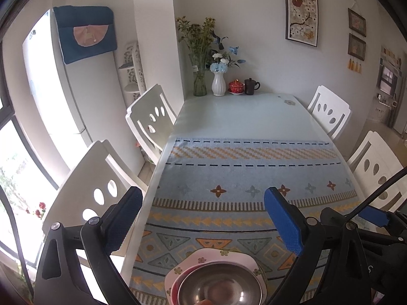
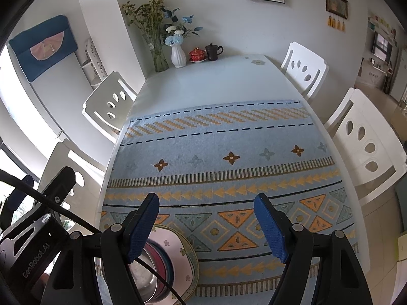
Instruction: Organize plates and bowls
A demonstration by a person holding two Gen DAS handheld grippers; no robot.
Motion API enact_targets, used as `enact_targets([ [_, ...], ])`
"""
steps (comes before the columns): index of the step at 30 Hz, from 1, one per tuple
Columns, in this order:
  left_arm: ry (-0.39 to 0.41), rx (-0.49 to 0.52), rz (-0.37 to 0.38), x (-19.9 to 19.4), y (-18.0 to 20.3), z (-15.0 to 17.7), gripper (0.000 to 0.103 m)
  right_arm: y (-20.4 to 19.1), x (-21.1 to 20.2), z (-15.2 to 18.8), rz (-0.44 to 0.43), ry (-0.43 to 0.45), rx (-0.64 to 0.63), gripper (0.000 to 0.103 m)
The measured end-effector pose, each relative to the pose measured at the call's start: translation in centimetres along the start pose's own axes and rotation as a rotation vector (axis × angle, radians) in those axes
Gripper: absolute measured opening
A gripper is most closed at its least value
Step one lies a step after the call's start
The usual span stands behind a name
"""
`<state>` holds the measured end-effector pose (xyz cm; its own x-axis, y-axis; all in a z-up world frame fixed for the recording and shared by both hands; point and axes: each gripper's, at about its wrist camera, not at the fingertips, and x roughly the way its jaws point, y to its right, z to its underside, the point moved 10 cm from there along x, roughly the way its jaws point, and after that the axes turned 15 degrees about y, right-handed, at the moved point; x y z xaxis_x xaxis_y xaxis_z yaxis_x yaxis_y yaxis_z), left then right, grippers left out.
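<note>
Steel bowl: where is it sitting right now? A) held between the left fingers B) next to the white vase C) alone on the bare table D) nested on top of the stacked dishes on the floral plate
D: the steel bowl sits inside a reddish bowl on the floral plate, at the near end of the patterned cloth; both grippers are open and hold nothing.

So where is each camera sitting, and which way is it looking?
Left wrist: on the left gripper, looking forward along the table; shows its open blue fingers above the metal bowl stacked on the flowered plate, plus the right gripper at the right edge.
Right wrist: on the right gripper, facing the same way; open fingers, the left gripper at the left edge.
Shared: stack, patterned cloth, white vase, chairs.
</note>
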<state>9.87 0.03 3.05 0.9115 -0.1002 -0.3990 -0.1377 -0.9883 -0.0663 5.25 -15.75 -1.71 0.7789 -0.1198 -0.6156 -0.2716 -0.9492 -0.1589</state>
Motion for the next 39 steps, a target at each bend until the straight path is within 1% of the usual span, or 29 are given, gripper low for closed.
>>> enact_targets([
  [5, -0.009, -0.003, 0.002, 0.0, -0.1, 0.1, 0.096, -0.2, 0.1, -0.1, -0.002, 0.004, -0.008, 0.075],
  [15, -0.032, -0.009, 0.033, 0.4, 0.0, 0.7, 0.096, 0.0, 0.2, -0.1, 0.013, 0.006, -0.005, 0.075],
  [25, -0.030, -0.013, 0.047, 0.5, -0.1, 0.6, 0.096, 0.0, 0.0, -0.1, 0.025, 0.011, -0.005, 0.075],
  [39, -0.029, -0.012, 0.068, 0.1, -0.1, 0.7, 0.096, 0.0, -0.9, 0.0, 0.064, 0.027, -0.015, 0.075],
])
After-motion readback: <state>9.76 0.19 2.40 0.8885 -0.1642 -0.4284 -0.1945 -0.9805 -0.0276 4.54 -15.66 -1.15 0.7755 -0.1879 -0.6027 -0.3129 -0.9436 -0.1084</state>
